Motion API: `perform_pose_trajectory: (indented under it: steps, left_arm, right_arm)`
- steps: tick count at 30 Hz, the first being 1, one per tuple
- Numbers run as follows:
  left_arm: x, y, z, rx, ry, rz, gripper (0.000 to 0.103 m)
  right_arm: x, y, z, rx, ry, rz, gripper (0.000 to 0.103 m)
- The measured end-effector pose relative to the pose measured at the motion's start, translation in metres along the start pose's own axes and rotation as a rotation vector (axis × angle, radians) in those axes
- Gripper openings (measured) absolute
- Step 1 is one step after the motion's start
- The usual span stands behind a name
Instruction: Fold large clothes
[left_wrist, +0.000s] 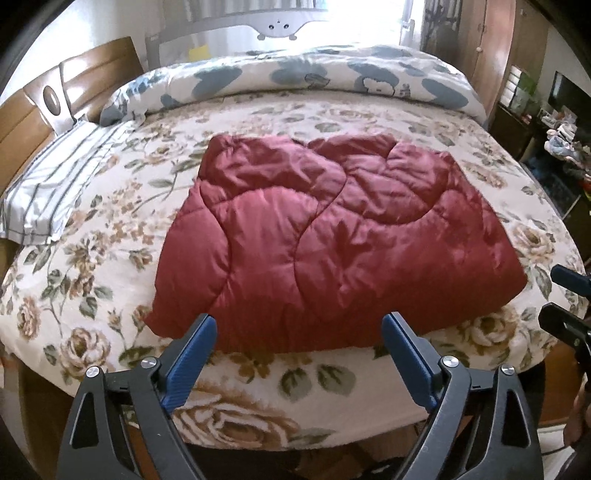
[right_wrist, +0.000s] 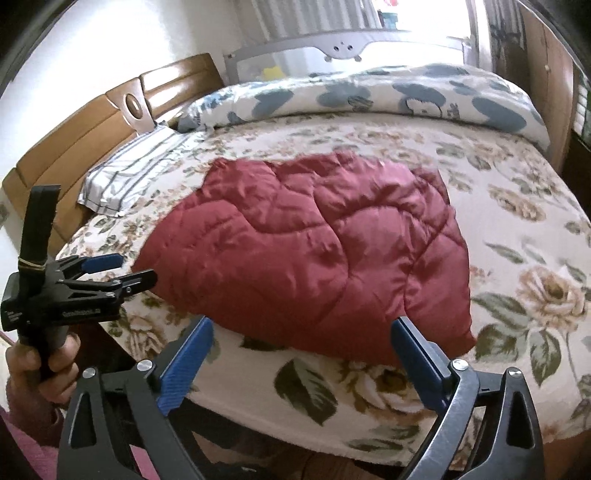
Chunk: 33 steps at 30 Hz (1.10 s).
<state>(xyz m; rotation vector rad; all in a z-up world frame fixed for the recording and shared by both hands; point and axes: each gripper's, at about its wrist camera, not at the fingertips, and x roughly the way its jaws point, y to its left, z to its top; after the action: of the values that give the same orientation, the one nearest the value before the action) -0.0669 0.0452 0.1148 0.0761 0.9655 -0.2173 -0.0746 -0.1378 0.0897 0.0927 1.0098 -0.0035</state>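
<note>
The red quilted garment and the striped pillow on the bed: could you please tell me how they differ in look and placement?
The red quilted garment is plain dark red and shiny with curved stitch lines; the striped pillow is white with dark stripes. The garment looks larger and lies folded mid-bed, near the front edge; the pillow sits at the left, by the wooden headboard. Both rest on the floral blanket, untouched by either gripper.
</note>
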Motion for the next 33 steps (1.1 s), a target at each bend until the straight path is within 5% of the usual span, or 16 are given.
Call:
perform_pose_trajectory:
  steps: [9, 33]
  left_arm:
    - [-0.006, -0.004, 0.002, 0.004, -0.007, 0.004, 0.092]
    - [0.065, -0.007, 0.024, -0.006, 0.056, 0.032, 0.092]
  right_arm:
    - [0.013, -0.008, 0.004, 0.022, -0.004, -0.003, 0.099]
    - [0.067, -0.03, 0.018, 0.073, 0.05, -0.027, 0.099]
